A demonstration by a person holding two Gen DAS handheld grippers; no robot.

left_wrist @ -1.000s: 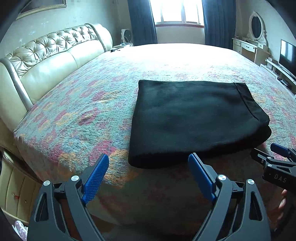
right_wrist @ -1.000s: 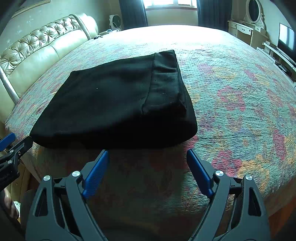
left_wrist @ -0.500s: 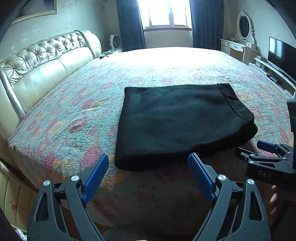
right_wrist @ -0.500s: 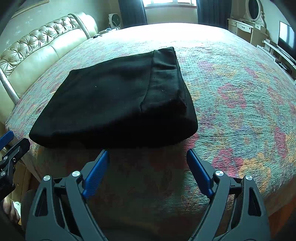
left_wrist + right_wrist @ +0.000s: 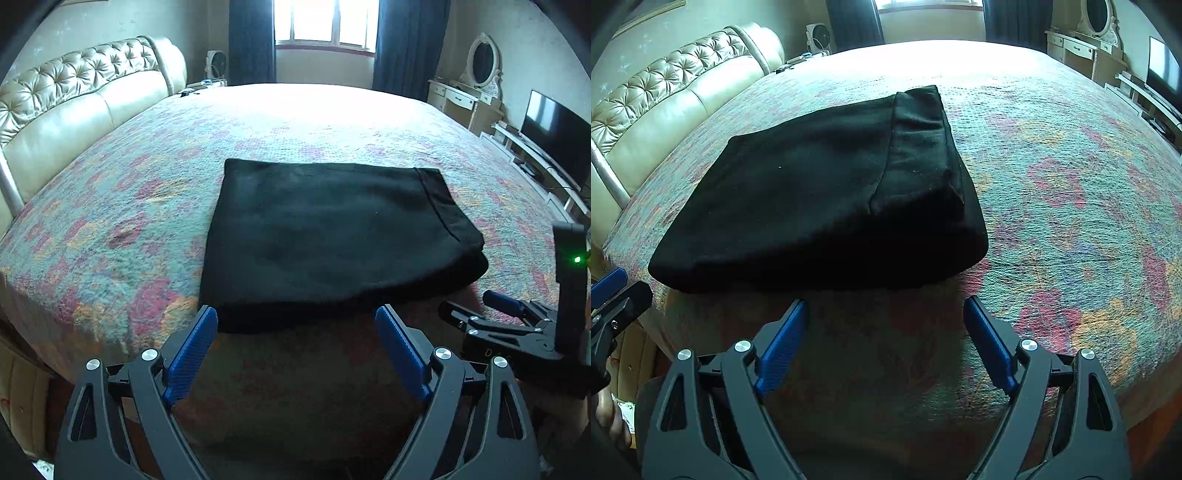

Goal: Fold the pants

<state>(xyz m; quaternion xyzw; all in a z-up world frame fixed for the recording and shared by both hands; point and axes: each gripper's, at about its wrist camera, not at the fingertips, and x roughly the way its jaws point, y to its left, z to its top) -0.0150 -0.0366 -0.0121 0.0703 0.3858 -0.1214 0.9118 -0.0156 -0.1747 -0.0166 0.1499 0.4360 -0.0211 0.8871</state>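
The folded pants (image 5: 332,236) fill the bed's (image 5: 110,221) near edge, with bare bedspread open left, right and beyond, and a padded headboard (image 5: 74,103) walling the left side.

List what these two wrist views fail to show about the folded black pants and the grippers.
- Folded black pants: inner layers and underside, hidden by the top layer in both views.
- Right gripper: cut off by the left view's edge.
- Left gripper: only a tip shows at the right view's edge.
- Floral bedspread: near side dark.
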